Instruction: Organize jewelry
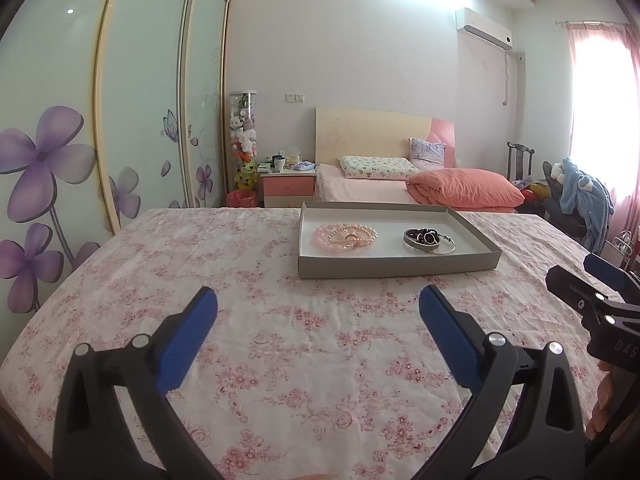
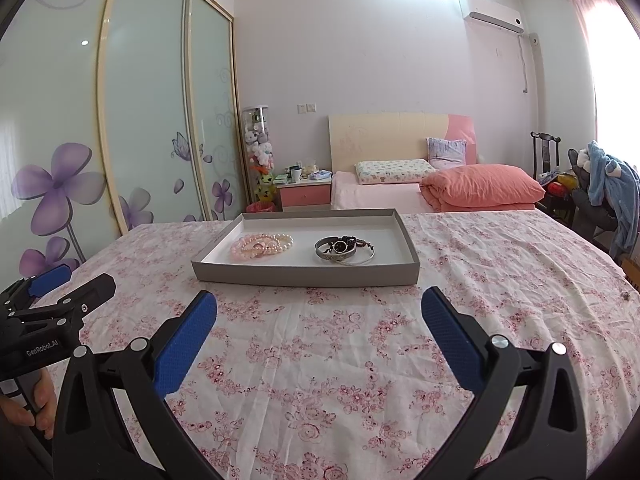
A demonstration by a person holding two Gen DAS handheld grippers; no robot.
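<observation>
Here, left gripper (image 1: 318,300) with jaws wide apart, empty, above the flowered cloth (image 1: 280,360). Further on, shallow grey tray (image 1: 396,270): pink bead bracelets (image 1: 345,235) at left, dark and silver bangles (image 1: 428,240) at right, tangled, count unclear. Right gripper (image 2: 320,300) likewise spread, empty, its handle cut off below.

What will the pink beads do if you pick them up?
The pink beads look like strung loops, so they would probably droop and dangle rather than stay stiff. Several strands lie piled together in the tray, so one might drag the others. Round beads may slip between flat pads.
</observation>
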